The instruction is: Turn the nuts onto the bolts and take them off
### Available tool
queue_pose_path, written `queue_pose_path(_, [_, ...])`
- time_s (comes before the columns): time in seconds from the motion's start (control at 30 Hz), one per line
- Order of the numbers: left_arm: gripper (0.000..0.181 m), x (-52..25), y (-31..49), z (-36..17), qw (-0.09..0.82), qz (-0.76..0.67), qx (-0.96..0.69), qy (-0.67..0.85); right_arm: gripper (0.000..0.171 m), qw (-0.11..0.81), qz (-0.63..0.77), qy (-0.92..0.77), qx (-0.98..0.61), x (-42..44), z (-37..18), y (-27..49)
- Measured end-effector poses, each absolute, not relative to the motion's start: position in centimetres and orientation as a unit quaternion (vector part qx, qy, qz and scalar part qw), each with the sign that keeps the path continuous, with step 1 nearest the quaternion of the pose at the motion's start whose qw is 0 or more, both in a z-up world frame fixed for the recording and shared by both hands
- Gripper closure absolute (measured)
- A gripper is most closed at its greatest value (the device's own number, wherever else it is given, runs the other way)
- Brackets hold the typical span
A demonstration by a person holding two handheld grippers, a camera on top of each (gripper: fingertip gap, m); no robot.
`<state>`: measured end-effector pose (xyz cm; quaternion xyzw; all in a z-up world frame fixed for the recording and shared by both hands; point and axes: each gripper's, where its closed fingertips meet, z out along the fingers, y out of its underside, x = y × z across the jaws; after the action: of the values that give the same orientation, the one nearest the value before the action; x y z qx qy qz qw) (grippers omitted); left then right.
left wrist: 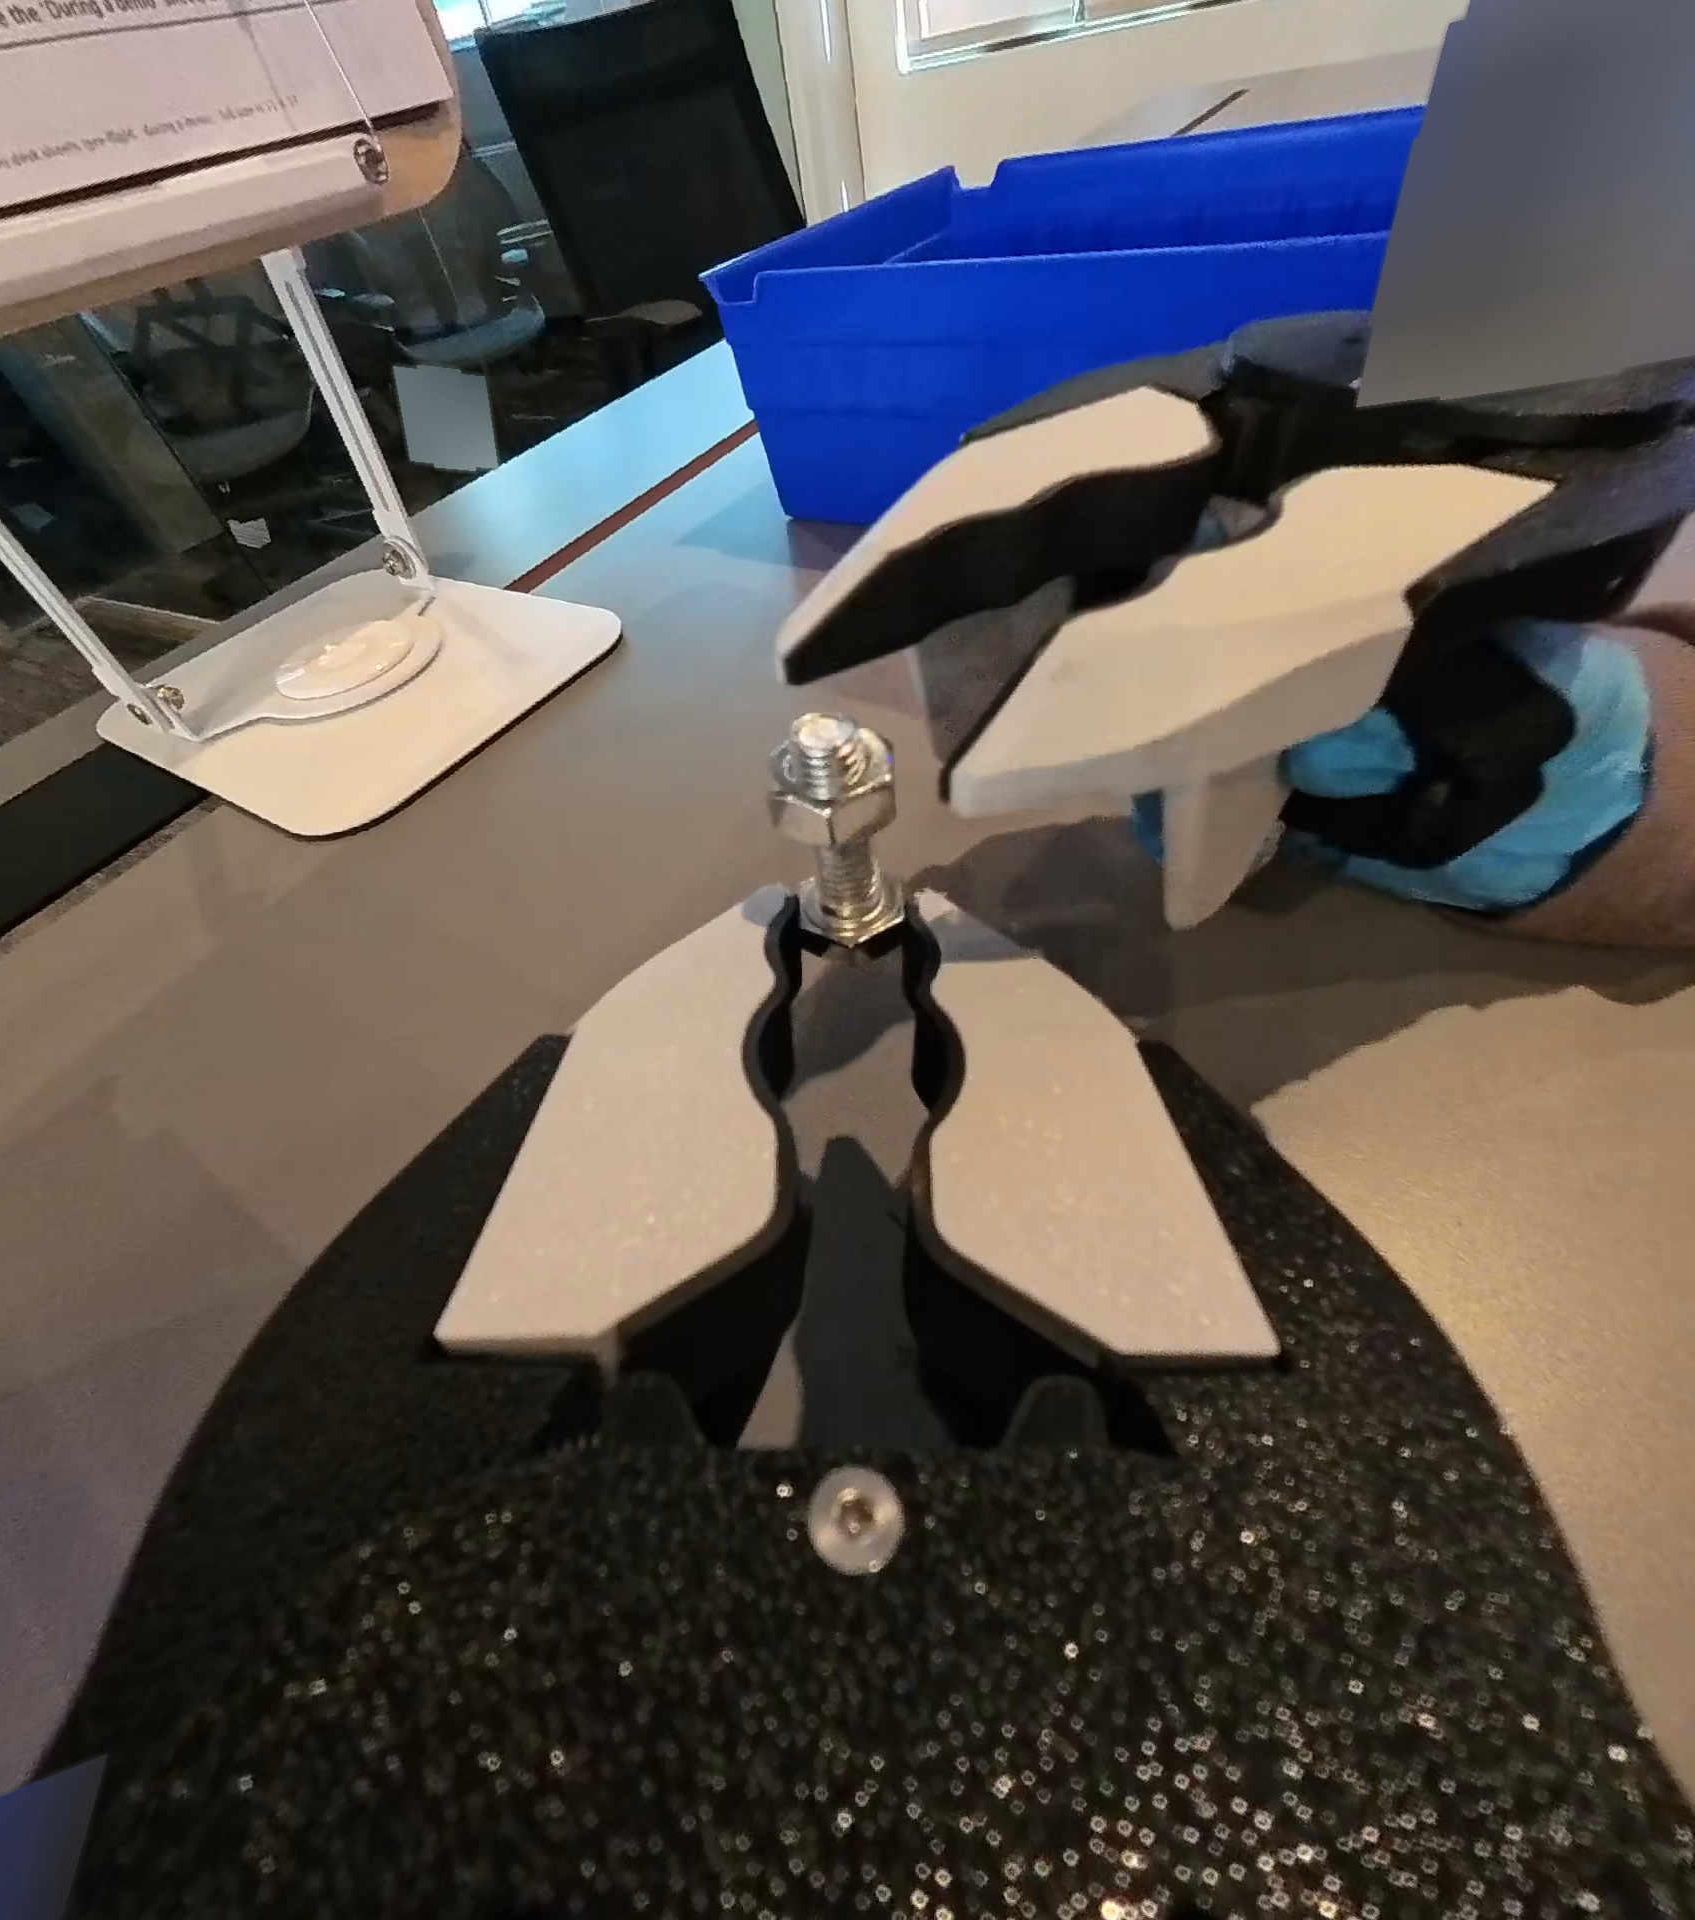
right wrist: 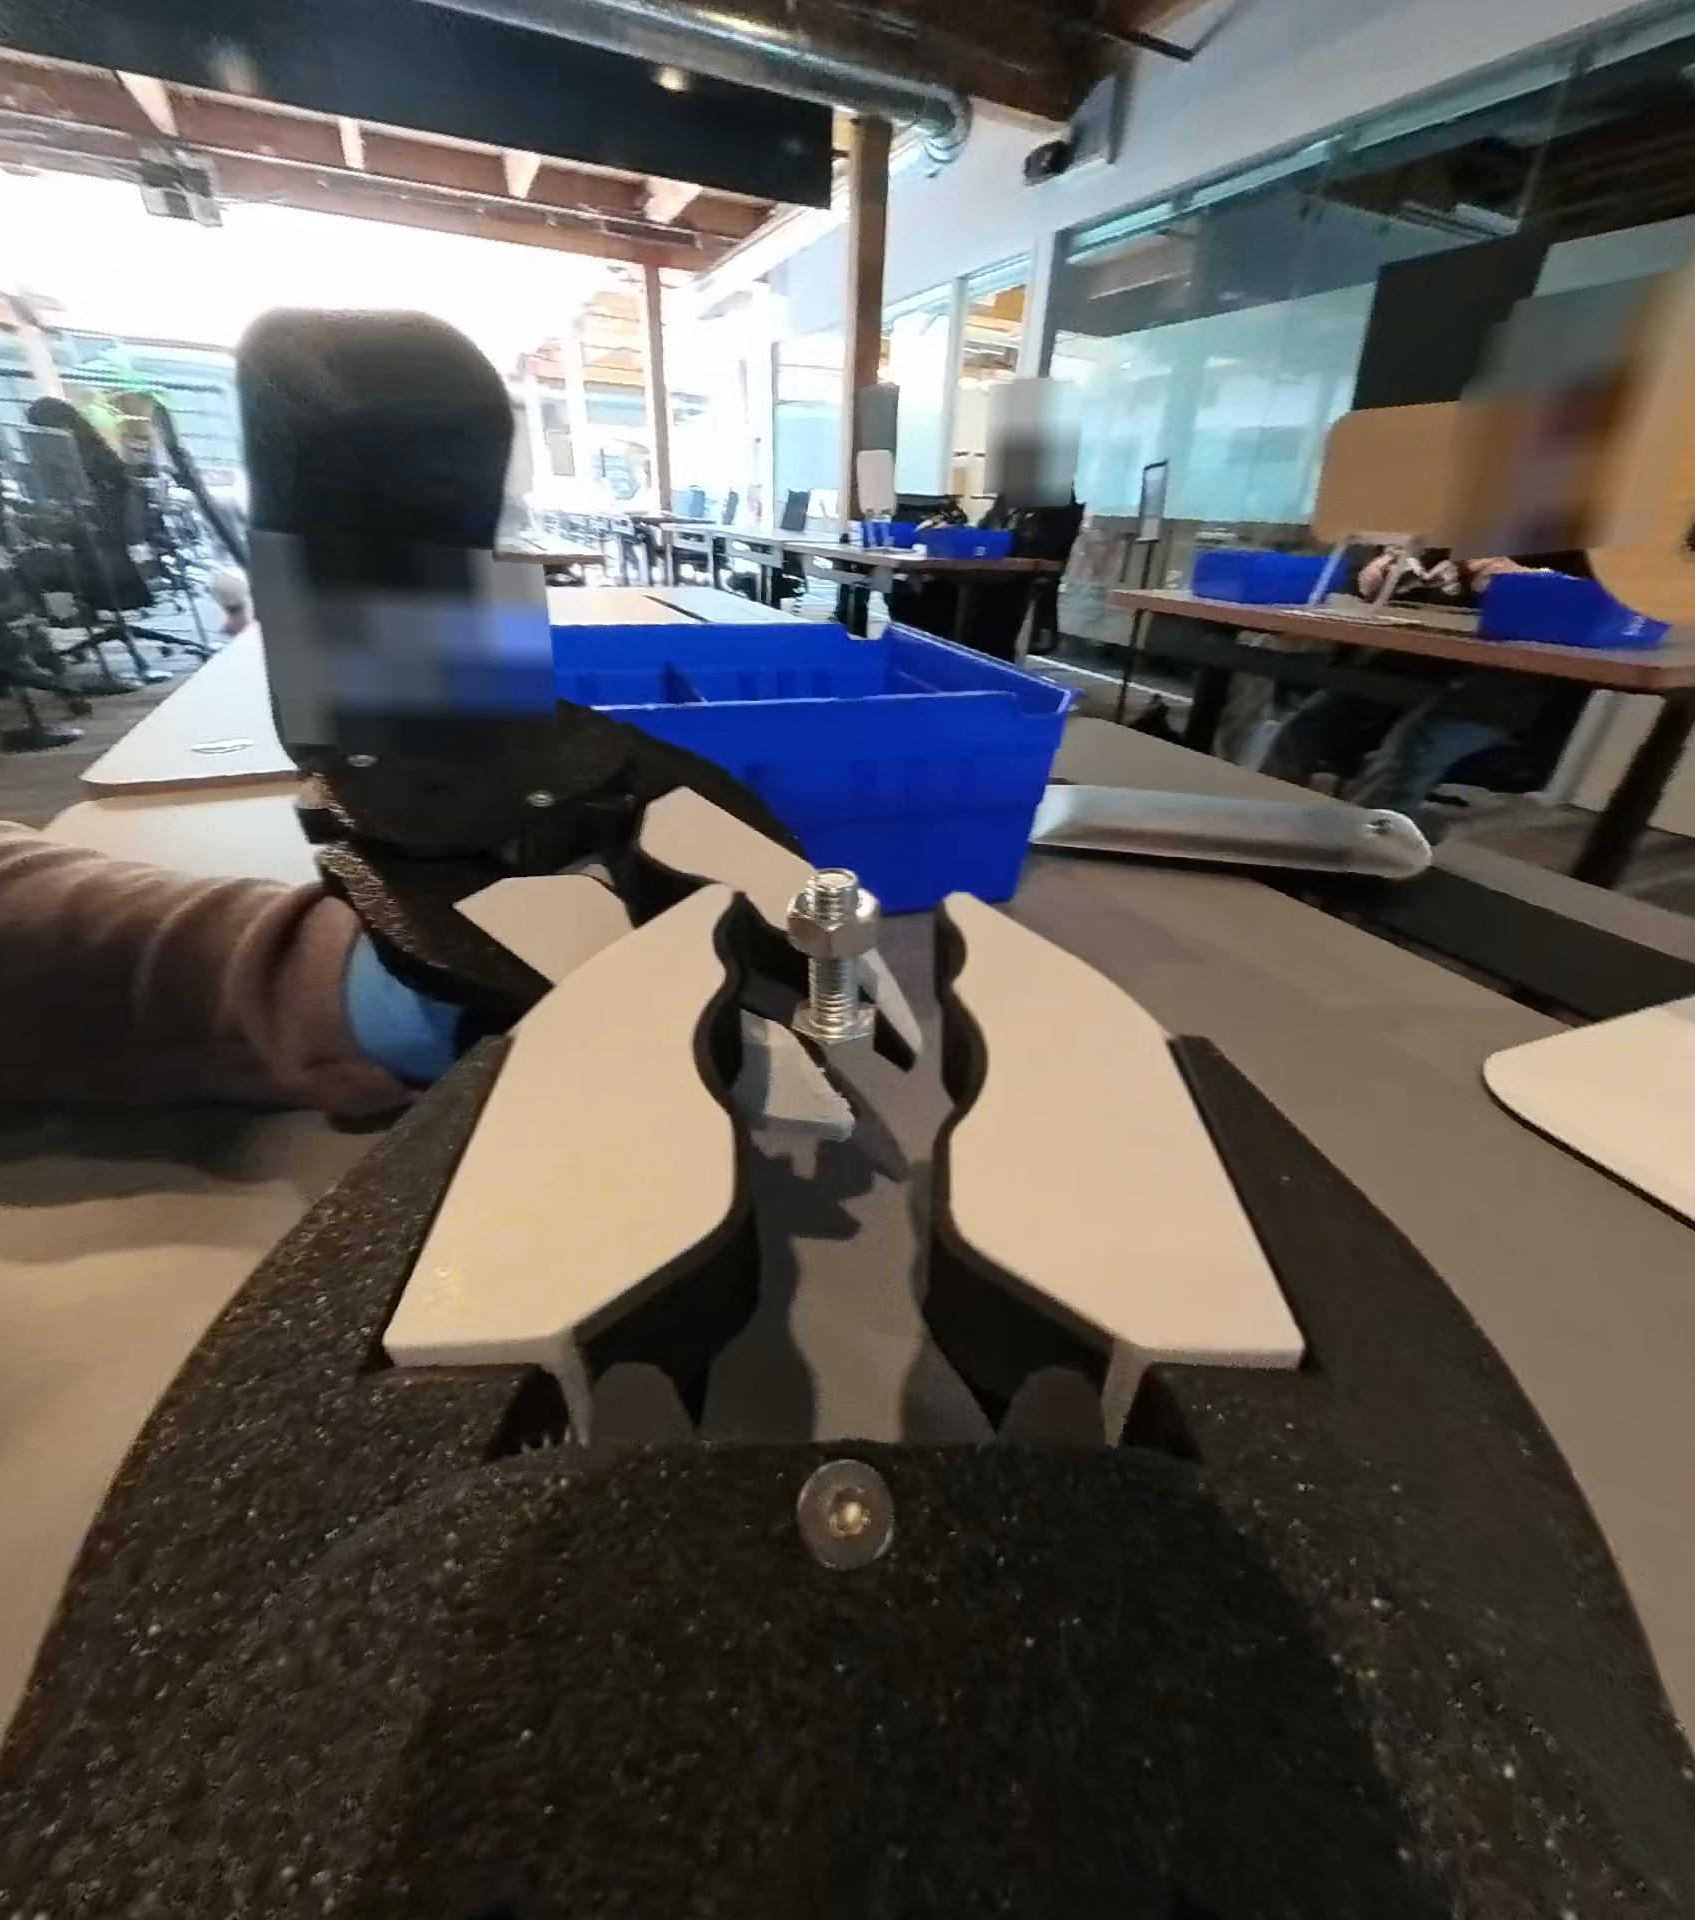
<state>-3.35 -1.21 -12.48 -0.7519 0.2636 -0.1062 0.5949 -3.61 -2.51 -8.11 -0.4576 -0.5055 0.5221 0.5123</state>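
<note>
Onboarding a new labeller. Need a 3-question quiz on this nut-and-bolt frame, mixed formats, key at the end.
1. True or false: the left gripper is clamped on the head of the bolt, holding it upright.
2. Where is the nut on the bolt? A) down against the head B) near the top of the thread C) off, lying on the table
3. Fill in: the right gripper is ____ and grips nothing.

Key: 1 true. 2 B. 3 open, its tips close beside the nut but apart from it.
</note>
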Motion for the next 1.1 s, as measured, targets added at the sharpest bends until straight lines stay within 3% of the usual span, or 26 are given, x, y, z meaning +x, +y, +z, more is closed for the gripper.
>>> queue_pose_path(0.07, [0.164, -3.4, -1.2, -12.4, 0.596, -0.108, -0.752, 0.262, 0.134, 0.508, 0.523, -0.511, -0.456, -3.8, -8.3, -2.6])
queue_pose_path(0.17, [0.163, -3.4, -1.2, -12.4, 0.596, -0.108, -0.751, 0.262, 0.163, 0.455, 0.559, -0.534, -0.442, -3.2, -8.2, -4.5])
queue_pose_path(0.4, [0.163, -3.3, -1.2, -12.5, 0.595, -0.102, -0.751, 0.268, 0.136, 0.510, 0.521, -0.509, -0.457, -3.7, -8.1, -2.6])
queue_pose_path(0.77, [0.163, -2.9, -1.2, -12.9, 0.589, -0.085, -0.750, 0.287, 0.138, 0.492, 0.506, -0.538, -0.460, -4.7, -9.1, -3.1])
queue_pose_path(0.83, [0.163, -2.8, -1.3, -12.9, 0.588, -0.084, -0.750, 0.290, 0.151, 0.485, 0.509, -0.539, -0.463, -4.6, -9.2, -3.2])
queue_pose_path(1.1, [0.163, -2.8, -1.3, -12.9, 0.590, -0.079, -0.748, 0.293, 0.152, 0.475, 0.513, -0.528, -0.482, -4.6, -9.2, -2.9])
